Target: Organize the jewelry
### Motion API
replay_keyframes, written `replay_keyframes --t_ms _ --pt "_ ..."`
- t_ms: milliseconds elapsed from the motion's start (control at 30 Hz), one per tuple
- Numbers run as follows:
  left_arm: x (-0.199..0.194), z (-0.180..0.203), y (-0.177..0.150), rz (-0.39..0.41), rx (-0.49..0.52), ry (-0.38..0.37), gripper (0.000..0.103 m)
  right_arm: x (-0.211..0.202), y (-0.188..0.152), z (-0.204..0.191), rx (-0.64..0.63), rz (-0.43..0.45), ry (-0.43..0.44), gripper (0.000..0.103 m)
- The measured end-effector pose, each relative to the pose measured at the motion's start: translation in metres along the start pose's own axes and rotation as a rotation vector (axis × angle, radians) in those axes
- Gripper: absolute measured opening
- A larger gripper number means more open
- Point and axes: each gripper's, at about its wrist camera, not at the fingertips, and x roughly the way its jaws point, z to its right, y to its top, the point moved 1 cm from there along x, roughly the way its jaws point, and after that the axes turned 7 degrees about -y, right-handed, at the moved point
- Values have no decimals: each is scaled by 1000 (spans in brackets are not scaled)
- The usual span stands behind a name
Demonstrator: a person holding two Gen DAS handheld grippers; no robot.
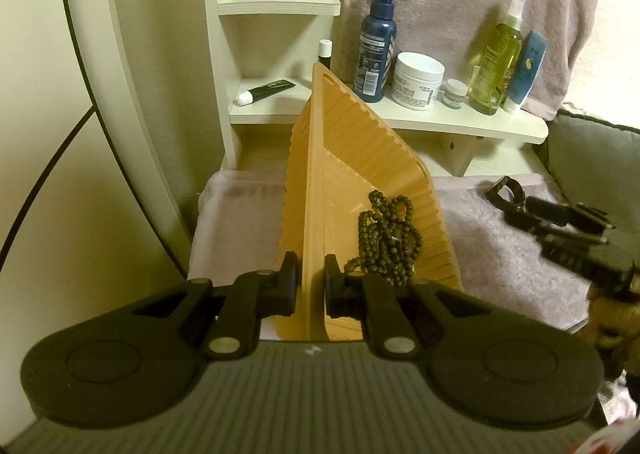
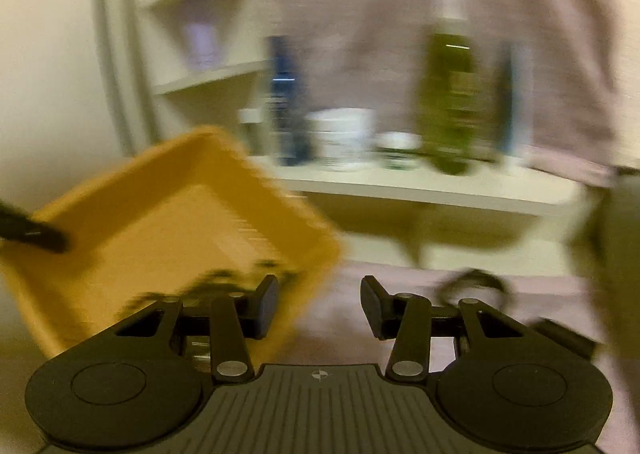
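Note:
My left gripper (image 1: 311,286) is shut on the near rim of an orange slotted tray (image 1: 340,157) and holds it tilted up on its edge. A dark bead necklace (image 1: 386,236) lies bunched against the tray's lower side. In the blurred right wrist view the tray (image 2: 168,221) is at the left with the beads (image 2: 216,282) at its low edge. My right gripper (image 2: 319,304) is open and empty over the pink towel (image 2: 344,318), beside the tray. The right gripper also shows in the left wrist view (image 1: 508,193) at the right.
A cream shelf (image 1: 400,113) behind holds a blue bottle (image 1: 376,41), a white jar (image 1: 418,79), a green spray bottle (image 1: 496,61) and tubes. A pink towel (image 1: 500,238) covers the surface. A round mirror frame (image 1: 104,93) stands left; a grey cushion (image 1: 596,157) lies right.

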Motion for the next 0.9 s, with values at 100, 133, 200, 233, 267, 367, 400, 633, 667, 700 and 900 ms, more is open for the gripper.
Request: replay_keyframes --t_ms 100,133,200,233,267,367,400,633,667,700,900 --pt "0 0 0 -1 0 2 11 1 -2 32 26 -10 -84 46" --pt "0 0 0 -2 -1 2 11 2 -3 41 29 -16 -113 46" --pt "0 0 0 -2 -1 2 11 3 -7 55 32 -30 -145 46" --pt "0 0 0 -3 0 4 11 5 -9 61 33 -38 -161 46" --pt "0 0 0 -4 1 3 11 6 -11 66 35 -44 -171 46" --pt "0 0 1 -6 3 5 11 10 -17 76 24 -63 -186 46" --pt "0 0 1 -6 2 5 11 12 -18 77 22 -68 -187 46" --pt "1 0 1 -12 0 10 11 32 -27 71 -47 -106 -173 41" --pt "1 -1 1 -13 0 10 11 36 -28 70 -53 -117 -169 33" --pt "1 -1 1 -13 -1 10 11 38 -29 69 -57 -125 -165 29" --pt "1 -1 1 -17 1 13 11 53 -33 67 -78 -145 -180 22"
